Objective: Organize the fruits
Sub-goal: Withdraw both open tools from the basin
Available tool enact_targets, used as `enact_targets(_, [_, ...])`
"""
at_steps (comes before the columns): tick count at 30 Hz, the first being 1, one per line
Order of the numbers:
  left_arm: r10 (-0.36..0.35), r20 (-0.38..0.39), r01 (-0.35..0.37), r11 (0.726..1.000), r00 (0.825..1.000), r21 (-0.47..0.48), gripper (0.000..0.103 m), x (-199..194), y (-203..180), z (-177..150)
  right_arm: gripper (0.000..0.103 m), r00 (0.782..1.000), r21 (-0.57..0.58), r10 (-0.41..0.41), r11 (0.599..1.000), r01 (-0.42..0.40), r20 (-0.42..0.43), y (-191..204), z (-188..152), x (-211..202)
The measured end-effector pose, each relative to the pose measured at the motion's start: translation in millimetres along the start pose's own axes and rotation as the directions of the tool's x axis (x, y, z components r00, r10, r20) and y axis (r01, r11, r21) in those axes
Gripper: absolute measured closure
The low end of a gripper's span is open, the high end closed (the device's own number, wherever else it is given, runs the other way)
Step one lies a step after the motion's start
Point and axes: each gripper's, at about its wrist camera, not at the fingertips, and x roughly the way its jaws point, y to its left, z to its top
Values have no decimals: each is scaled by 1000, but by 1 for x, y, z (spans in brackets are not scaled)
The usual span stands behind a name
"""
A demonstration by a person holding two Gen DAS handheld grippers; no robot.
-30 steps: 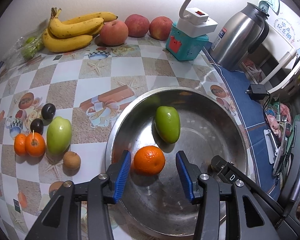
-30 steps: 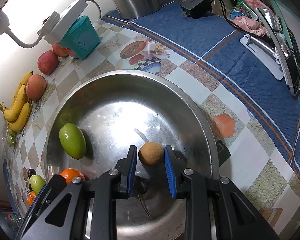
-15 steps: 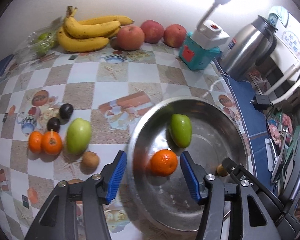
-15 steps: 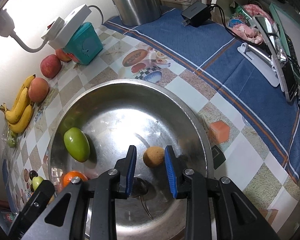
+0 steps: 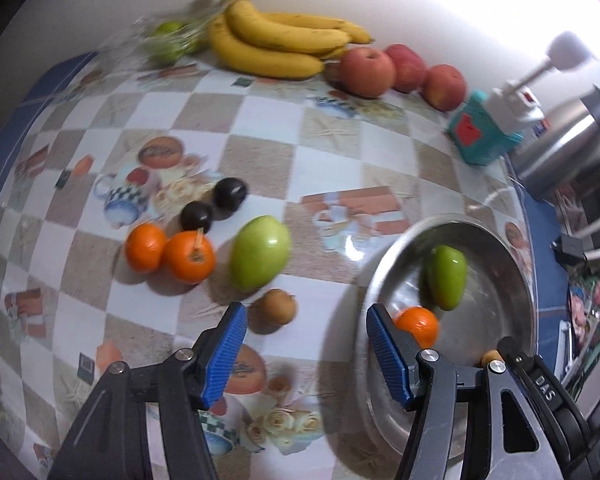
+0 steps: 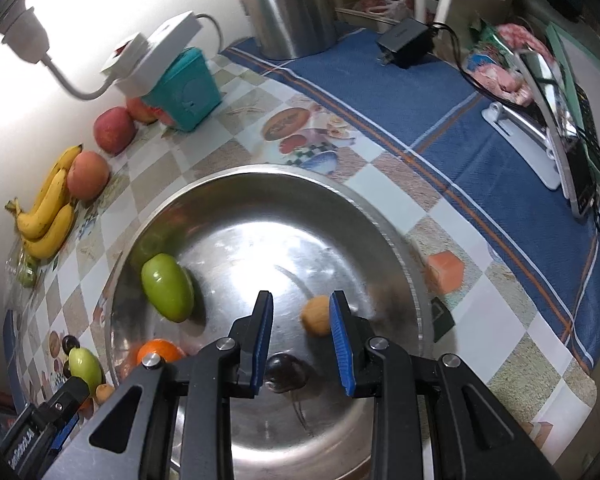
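Note:
My left gripper (image 5: 306, 312) hangs over the checked tablecloth, just left of the steel bowl (image 5: 496, 300). Its jaws are opening and nothing is between them. A small brown fruit (image 5: 276, 307) lies just beyond its left fingertip. Farther off lie a green mango (image 5: 260, 254), two oranges (image 5: 188, 256) and two dark plums (image 5: 230, 193). The bowl (image 6: 300, 208) holds a green mango (image 6: 166, 292), an orange (image 6: 158, 350) and a small brown fruit (image 6: 316, 316). My right gripper (image 6: 300, 300) hovers over the bowl, shut to a narrow gap and holding nothing. That brown fruit lies beside its right fingertip.
Bananas (image 5: 276, 40), three apples (image 5: 366, 72) and a bag of green fruit (image 5: 168, 40) line the back wall. A teal box (image 5: 480, 136) with a lamp and a steel kettle (image 5: 568, 152) stand right of them. A charger (image 6: 406, 42) lies on the blue cloth (image 6: 440, 120).
My left gripper has swung left from over the bowl's orange to over the table, and its jaws have widened. The brown fruit in the bowl now sits by the right gripper's right finger.

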Motion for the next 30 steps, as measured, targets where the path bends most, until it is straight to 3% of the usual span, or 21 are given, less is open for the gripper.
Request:
enact_targets(7, [8,-9,-9,998,1000,-69,35,2,16,4,73,1000,-72,25,997,-24,12,16,-3,-4])
enact_targets(11, [19,-1,-19,997,1000,-77,19,2,18,4,73,1000,-88,27,996,-27,-2,20,-5,-2])
enact_targets(15, [40,6,-40,995,999,-89,3,2,21,5,50,1000,-111,26,993,-27,-6,25,-7,-1])
enact_targets(19, [44,8,-43,993,999,-106,0,3,26,5,38,1000,-147,8,989,-9,-7,32,-10,1])
enact_targets(23, [44,7,-42,993,999,-114,0,4,28,5,33,1000,-159,6,987,-10,-26,34,-12,6])
enact_targets(26, [45,4,-44,993,999,-112,0,5,28,5,19,1000,-169,-2,986,-2,-23,35,-12,6])
enact_targets(30, [44,-7,-44,992,999,-117,0,7,29,4,17,1000,-180,-10,984,5,-22,35,-12,7])
